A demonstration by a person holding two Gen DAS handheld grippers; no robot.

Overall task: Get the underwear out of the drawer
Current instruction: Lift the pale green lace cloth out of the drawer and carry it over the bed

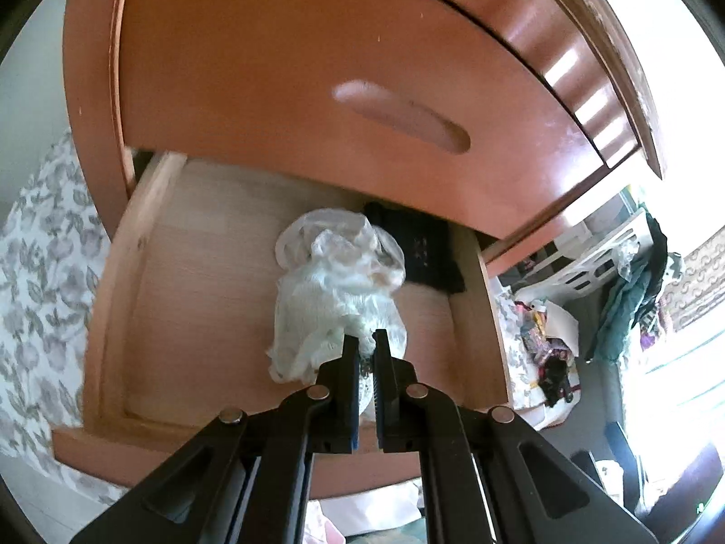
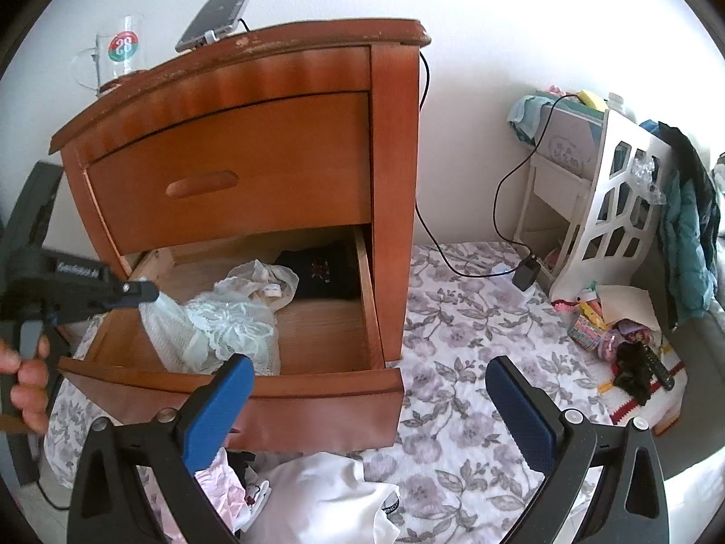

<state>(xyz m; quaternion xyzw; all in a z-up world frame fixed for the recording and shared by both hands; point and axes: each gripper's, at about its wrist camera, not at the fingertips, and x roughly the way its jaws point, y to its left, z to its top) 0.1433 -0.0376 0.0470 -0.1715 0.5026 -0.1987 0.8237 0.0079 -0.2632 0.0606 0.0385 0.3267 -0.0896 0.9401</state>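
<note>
Grip w/ left gripper [image 1: 366, 340] clamped on pale white lace underwear [image 1: 331, 308]: lift clear of open wooden drawer [image 1: 113, 272], right gripper [image 2: 369, 390] jaws apart, empty, ready to assist

I see a glass mug [image 2: 118, 52] and a phone [image 2: 214, 17] on top of the nightstand [image 2: 290, 145], and a black charger [image 2: 525, 274] on the flowered bedspread [image 2: 453, 340].
</note>
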